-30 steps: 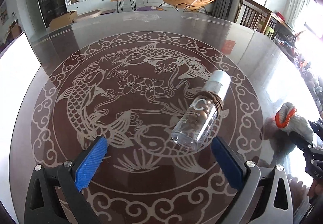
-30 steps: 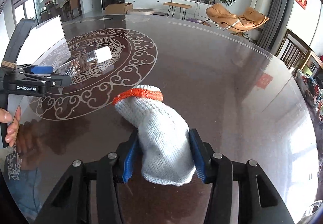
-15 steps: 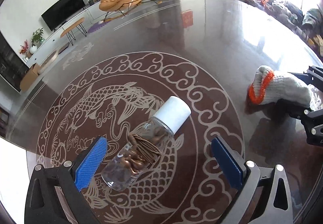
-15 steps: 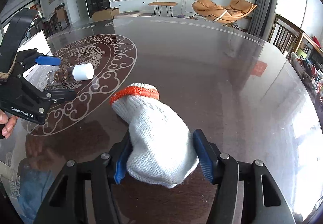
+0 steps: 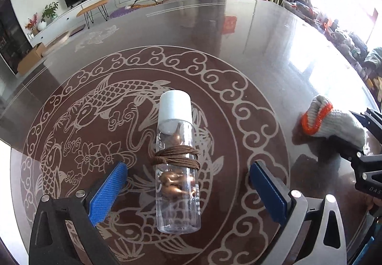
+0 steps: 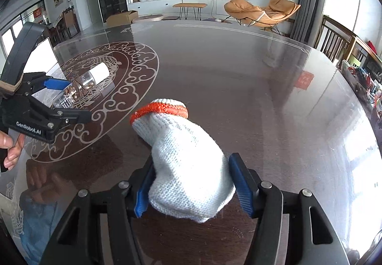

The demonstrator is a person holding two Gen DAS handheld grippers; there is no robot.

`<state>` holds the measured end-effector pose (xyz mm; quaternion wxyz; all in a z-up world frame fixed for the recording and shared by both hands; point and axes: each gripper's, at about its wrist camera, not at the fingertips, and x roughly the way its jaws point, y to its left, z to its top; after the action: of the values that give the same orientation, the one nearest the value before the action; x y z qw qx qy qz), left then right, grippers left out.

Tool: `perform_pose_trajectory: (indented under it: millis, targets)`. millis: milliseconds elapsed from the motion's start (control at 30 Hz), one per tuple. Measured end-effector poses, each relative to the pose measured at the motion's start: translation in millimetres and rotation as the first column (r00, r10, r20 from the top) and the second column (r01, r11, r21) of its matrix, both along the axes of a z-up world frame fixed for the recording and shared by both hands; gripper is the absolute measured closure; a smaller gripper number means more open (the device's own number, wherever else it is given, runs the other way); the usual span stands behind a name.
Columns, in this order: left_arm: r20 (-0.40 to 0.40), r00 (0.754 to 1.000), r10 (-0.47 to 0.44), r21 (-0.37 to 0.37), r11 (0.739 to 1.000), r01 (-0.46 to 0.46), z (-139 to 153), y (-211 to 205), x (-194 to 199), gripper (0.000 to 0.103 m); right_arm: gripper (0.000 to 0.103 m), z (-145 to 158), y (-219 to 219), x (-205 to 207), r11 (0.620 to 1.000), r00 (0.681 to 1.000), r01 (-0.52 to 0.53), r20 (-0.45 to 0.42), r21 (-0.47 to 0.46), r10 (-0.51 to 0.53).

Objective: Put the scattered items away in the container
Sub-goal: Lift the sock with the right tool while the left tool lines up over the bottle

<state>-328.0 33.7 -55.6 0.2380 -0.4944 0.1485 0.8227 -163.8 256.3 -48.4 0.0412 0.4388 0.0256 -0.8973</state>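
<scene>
A clear bottle (image 5: 176, 169) with a white cap, brown cord round its middle and copper pieces inside lies on the carved table (image 5: 238, 33). My left gripper (image 5: 188, 167) is open and straddles it, both blue pads well clear of its sides. The right wrist view shows the same bottle (image 6: 83, 83) with the left gripper (image 6: 78, 100) held by a hand. A white knitted glove (image 6: 186, 162) with an orange cuff lies between the pads of my right gripper (image 6: 191, 162), which is open, with a sliver of gap at the right pad. From the left wrist view, glove (image 5: 334, 124) and right gripper (image 5: 351, 126) sit at the right edge.
A white flat-sided object (image 6: 40, 57) stands at the table's left edge behind the left gripper. Wooden chairs (image 6: 339, 40) line the table's far right side. The dark glossy tabletop (image 6: 238, 74) stretches away beyond the glove.
The left gripper swung and rolled until the bottle lay lengthwise between its fingers. The right jaws widened, so the pads no longer squeeze the glove.
</scene>
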Motion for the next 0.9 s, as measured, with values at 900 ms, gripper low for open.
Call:
perform_pose_trajectory:
  millis: [900]
  targets:
    - [-0.063, 0.996, 0.067, 0.055, 0.996, -0.063, -12, 3, -9, 0.0, 0.042, -1, 0, -1, 1.0, 1.0, 0.001, 0.002, 0.001, -0.001]
